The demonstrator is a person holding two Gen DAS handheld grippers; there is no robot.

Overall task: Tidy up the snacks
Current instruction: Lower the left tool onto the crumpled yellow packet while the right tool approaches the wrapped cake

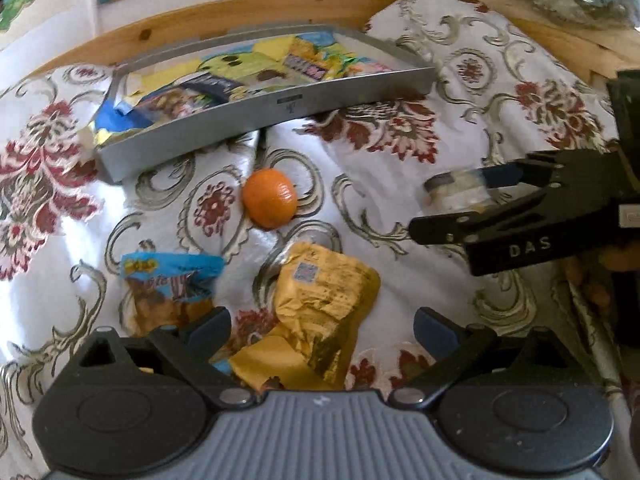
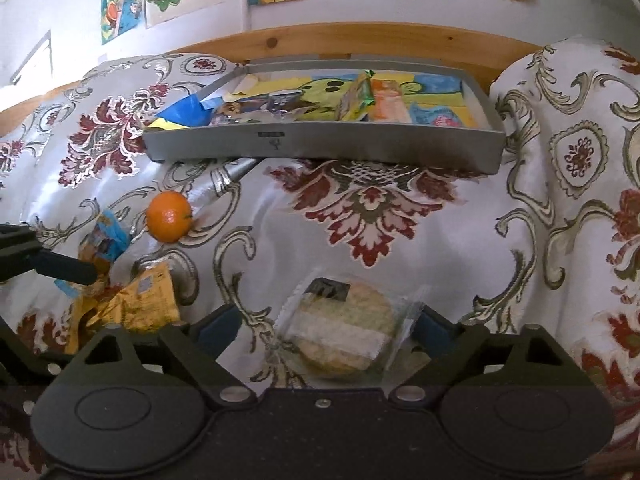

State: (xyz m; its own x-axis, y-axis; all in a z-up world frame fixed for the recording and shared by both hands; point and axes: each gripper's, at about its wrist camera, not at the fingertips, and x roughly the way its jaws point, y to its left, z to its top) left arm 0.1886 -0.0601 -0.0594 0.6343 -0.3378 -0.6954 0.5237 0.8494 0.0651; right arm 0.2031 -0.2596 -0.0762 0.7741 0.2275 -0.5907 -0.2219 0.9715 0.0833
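Note:
A round cracker snack in clear wrap (image 2: 340, 328) lies on the floral cloth between the fingers of my right gripper (image 2: 328, 328), which is open; its right finger touches the wrapper's edge. The left wrist view shows that right gripper (image 1: 451, 202) straddling the same snack (image 1: 444, 184). My left gripper (image 1: 322, 330) is open above a crumpled gold packet (image 1: 324, 304), with a blue snack packet (image 1: 172, 280) by its left finger. An orange (image 1: 270, 198) rests further ahead. The grey tray (image 1: 260, 114) at the back holds several snack packs.
The tray (image 2: 320, 144) sits against a wooden rail (image 2: 360, 38) below a wall with drawings. The cloth bulges into a high fold (image 2: 568, 140) to the tray's right. A grey pen-like object (image 2: 224, 178) pokes out from under the tray's front.

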